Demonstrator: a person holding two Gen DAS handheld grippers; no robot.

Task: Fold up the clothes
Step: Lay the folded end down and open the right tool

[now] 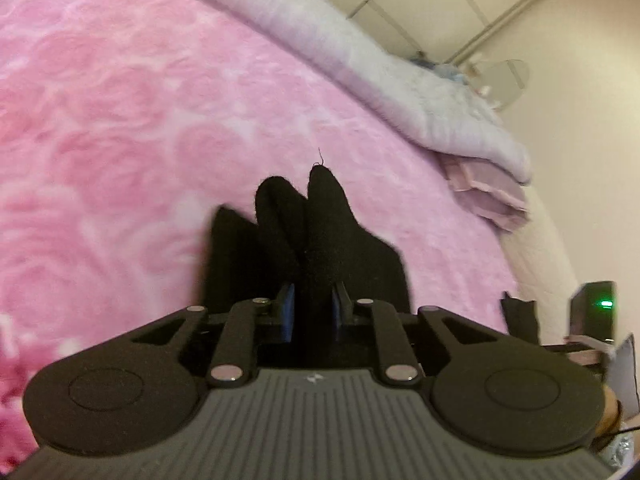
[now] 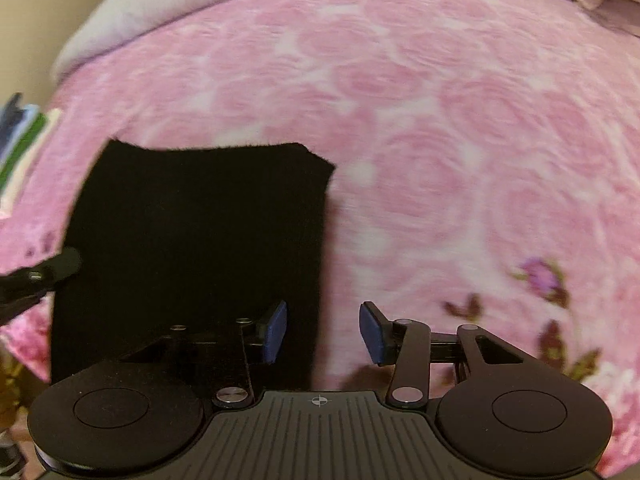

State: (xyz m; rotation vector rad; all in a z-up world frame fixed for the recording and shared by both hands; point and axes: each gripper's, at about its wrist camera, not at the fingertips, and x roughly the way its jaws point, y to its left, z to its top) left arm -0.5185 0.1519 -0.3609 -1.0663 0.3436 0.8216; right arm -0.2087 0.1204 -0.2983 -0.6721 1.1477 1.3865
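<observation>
Pink rose-patterned bedspread point(image 1: 168, 112), grey quilt point(image 1: 384, 64) behind, cream wall point(image 1: 580, 128)

Both tongs share one build: the left tongs point(image 1: 313, 307) and right tongs point(image 2: 323, 331) have a ribbed grey body, two round black discs, black linkage bars with silver pivot pins, blue finger pads point(image 2: 275, 330) and a small white centre mark.

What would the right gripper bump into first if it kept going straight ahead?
Probably the right edge of the black cloth or the pink blanket beside it. The open right gripper straddles that edge, left finger over the cloth, right over the blanket. Depth is hard to judge.
</observation>
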